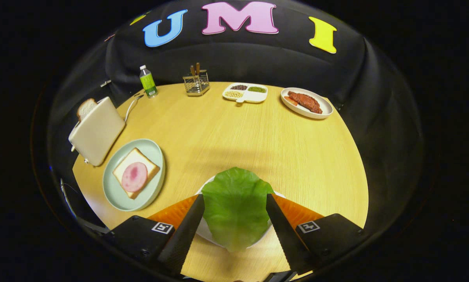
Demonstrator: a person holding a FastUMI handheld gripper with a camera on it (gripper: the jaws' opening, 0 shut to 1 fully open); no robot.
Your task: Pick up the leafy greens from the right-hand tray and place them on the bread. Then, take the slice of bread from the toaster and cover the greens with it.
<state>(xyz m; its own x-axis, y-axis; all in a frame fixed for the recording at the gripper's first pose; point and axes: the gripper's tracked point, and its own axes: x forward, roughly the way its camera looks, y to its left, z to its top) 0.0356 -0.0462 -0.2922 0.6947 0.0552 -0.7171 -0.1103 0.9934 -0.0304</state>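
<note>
Now my claw straddles the broad green lettuce leaf, fingers apart on either side, ready to close. It lies on a white tray; the ham-topped bread slice waits beyond, on the pale green plate.

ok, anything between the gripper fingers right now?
Yes: the green lettuce leaf lies between the open gripper's fingers, over a white plate, in the gripper view.

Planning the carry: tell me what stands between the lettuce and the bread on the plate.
Nothing visible does. The lettuce lies between the open gripper's fingers, over a white dish. Bare table separates it from the ham-topped bread on the plate near the toaster.
</note>
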